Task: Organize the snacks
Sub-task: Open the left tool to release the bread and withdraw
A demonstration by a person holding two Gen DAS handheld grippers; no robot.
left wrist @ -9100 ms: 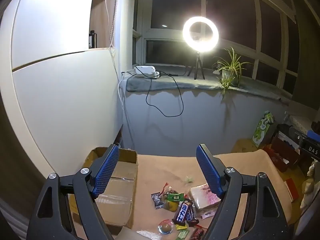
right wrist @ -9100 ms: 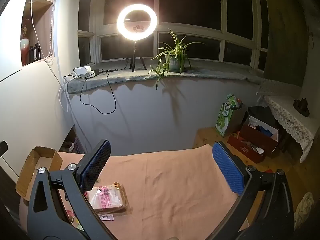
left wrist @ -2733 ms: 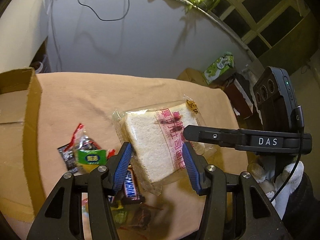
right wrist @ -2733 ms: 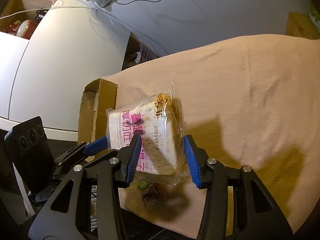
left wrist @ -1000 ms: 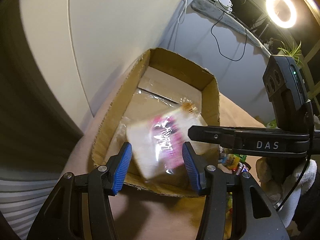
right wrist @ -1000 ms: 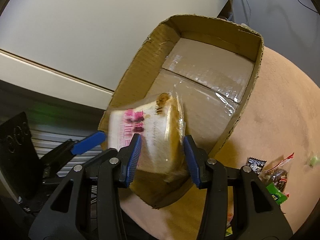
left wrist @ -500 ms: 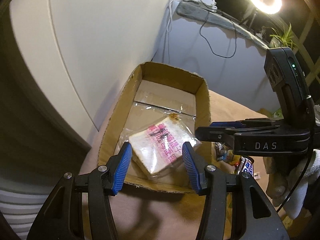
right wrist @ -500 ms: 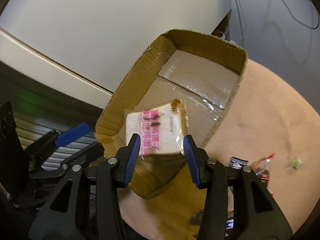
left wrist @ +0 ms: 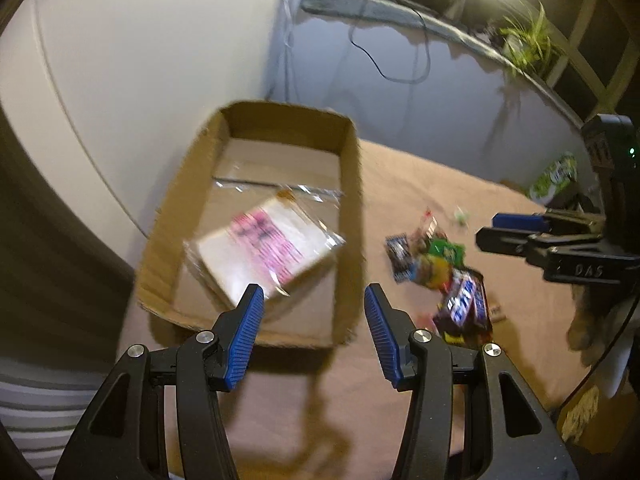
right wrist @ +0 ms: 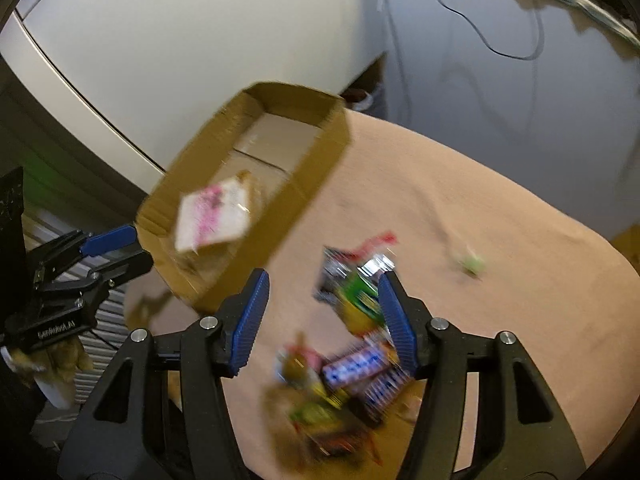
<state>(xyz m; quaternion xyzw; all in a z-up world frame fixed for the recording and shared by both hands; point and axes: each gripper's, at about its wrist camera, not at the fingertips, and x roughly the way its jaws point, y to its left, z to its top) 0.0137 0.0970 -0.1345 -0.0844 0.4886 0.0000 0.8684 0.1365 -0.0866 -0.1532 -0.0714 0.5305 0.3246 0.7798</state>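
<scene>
From the left wrist, the left gripper (left wrist: 313,300) is spread with nothing between its pads. The bread packet (left wrist: 262,250) lies inside the cardboard box (left wrist: 352,216), and the snack pile (left wrist: 444,272) sits on the tan cloth (left wrist: 400,184) beside it.

From the right wrist, the right gripper (right wrist: 322,280) is also spread, above the blurred pile (right wrist: 352,352); one item is possibly a chocolate bar (right wrist: 356,362).

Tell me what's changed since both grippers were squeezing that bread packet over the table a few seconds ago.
The bread packet was carried left from the tablecloth and let go; it now lies in the cardboard box. The left gripper and right gripper have opened and pulled back, the right swinging toward the snack pile, which stayed put on the cloth, as did the box.
</scene>
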